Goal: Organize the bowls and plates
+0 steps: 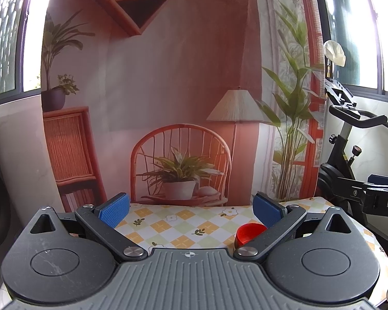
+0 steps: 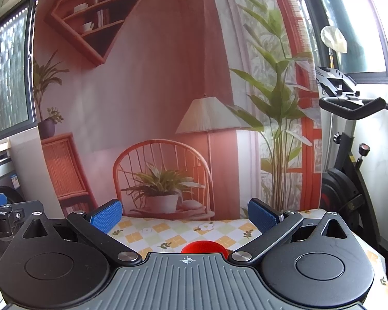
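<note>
My left gripper (image 1: 191, 211) hangs above the table (image 1: 168, 230), jaws spread wide, blue pads (image 1: 113, 213) holding nothing. Checked cloth, yellow and pale green with small flowers, fills the gap between them. The red bowl (image 1: 248, 232) sits on the cloth at about 4 o'clock from that gap's centre — tucked just behind my right-side finger link, partly hidden by it, not touched. My right gripper (image 2: 185, 215) is likewise spread and empty; from its camera the same red bowl (image 2: 203, 246) lies dead ahead at 6 o'clock of the gap, low, its near edge cut off by the gripper body. A printed backdrop (image 1: 168, 103) of a chair, lamp and plants stands at 12 o'clock behind the table. An exercise bike (image 2: 349, 168) stands at 3 o'clock — off the table.
</note>
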{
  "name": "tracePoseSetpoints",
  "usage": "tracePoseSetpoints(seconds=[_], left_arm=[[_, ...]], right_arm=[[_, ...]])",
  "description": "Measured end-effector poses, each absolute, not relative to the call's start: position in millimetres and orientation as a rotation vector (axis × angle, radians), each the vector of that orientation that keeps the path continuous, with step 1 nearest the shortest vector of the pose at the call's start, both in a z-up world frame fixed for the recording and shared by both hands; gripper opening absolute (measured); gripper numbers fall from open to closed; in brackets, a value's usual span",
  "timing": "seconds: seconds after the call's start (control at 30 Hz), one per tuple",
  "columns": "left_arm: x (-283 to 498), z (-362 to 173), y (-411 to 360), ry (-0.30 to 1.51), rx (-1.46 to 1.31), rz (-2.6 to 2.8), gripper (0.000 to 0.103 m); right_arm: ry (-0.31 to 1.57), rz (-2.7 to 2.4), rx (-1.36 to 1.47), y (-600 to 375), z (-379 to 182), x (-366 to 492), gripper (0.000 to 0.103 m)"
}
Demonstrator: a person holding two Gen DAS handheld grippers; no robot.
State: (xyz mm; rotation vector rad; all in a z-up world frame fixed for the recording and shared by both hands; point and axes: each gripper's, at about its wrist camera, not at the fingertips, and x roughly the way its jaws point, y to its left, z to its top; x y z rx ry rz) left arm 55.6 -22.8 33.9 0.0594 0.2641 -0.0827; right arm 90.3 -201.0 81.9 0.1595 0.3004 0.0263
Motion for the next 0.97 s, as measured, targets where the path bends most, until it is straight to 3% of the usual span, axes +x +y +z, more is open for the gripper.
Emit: tracePoseSetpoints(seconds=[0.97], left_arm=[[54.1, 34.2, -21.9, 0.263, 0.039, -0.078, 0.102]], right_arm=[[0.307, 0.031, 0.150, -202.3, 81.5, 90.0, 0.103]])
